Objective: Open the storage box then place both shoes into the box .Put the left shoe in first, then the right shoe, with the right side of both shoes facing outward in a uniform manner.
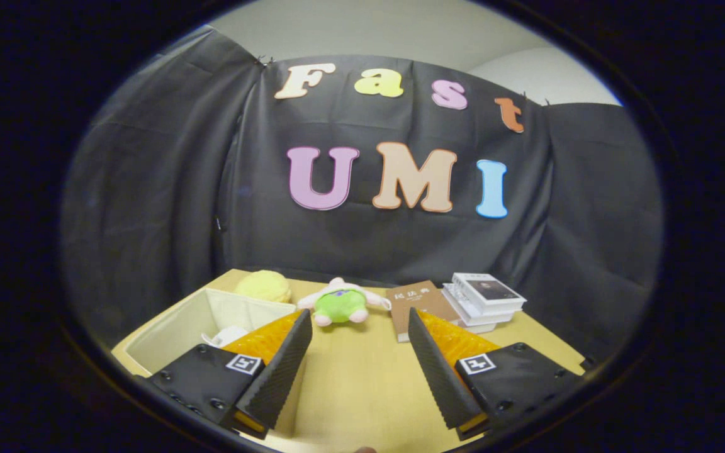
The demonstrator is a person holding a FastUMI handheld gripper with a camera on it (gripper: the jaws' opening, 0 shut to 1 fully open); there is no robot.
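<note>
My gripper [357,324] is open, its two fingers spread wide above the wooden table [362,384] with nothing between them. A beige fabric storage box [177,330] stands open beside and partly behind the left finger [277,371]. A bit of something white [227,336] shows inside the box, just past that finger; I cannot tell what it is.
Beyond the fingers lies a green and pink plush toy [340,305], with a yellow round plush [264,286] behind the box. A brown book [419,302] and a stack of white books [485,301] lie past the right finger [438,371]. Black cloth closes off the back.
</note>
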